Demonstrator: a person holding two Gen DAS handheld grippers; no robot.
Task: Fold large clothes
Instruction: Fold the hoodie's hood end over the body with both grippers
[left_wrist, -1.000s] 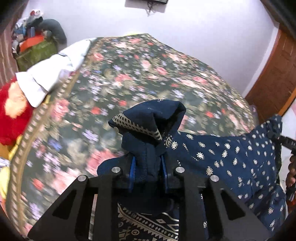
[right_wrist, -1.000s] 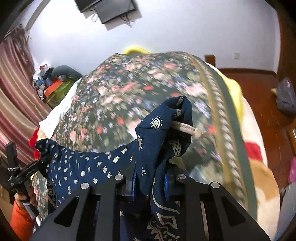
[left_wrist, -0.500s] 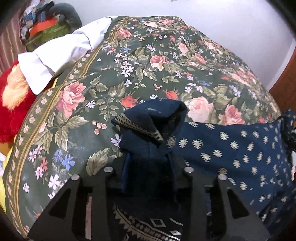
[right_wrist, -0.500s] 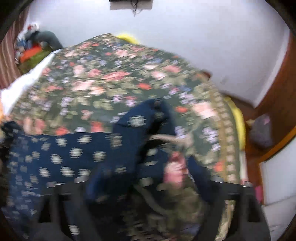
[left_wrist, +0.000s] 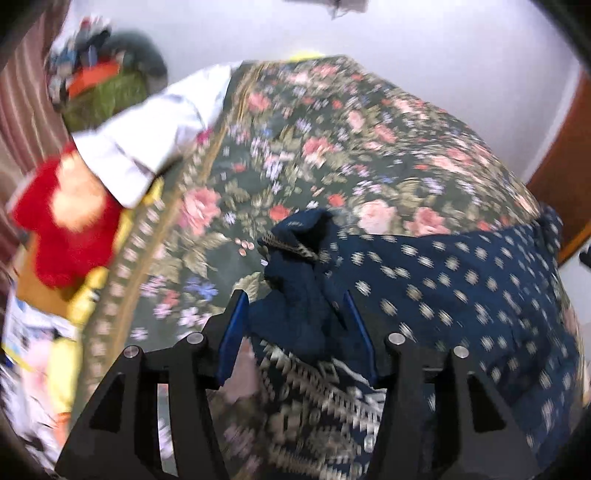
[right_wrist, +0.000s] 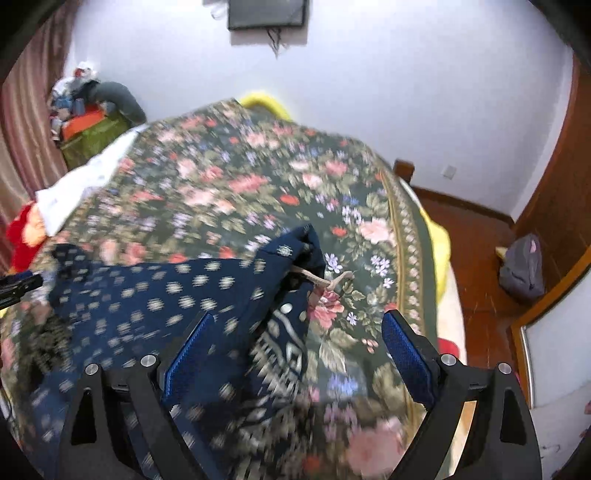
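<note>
A navy garment (left_wrist: 443, 280) with pale dotted motifs and a patterned border lies spread on the floral bed cover (left_wrist: 332, 147). My left gripper (left_wrist: 293, 299) has its jaws opening. A bunched corner of the garment (left_wrist: 295, 258) sits between them, with a gap at the left pad (left_wrist: 231, 339). In the right wrist view the same garment (right_wrist: 147, 295) stretches to the left. My right gripper (right_wrist: 299, 317) stands wide open above its other corner (right_wrist: 295, 251), where a pale drawstring (right_wrist: 325, 280) trails out; the pads touch nothing.
A white cloth (left_wrist: 147, 136) and a red plush toy (left_wrist: 70, 229) lie at the bed's left edge, with a pile of things (left_wrist: 103, 85) behind. A grey bag (right_wrist: 522, 269) sits on the wooden floor at the right. A dark screen (right_wrist: 267, 14) hangs on the wall.
Both grippers were shut on the garment's corners. The right jaws have sprung wide and the left jaws have parted. The corners have sagged onto the bed cover, and both views have pulled back.
</note>
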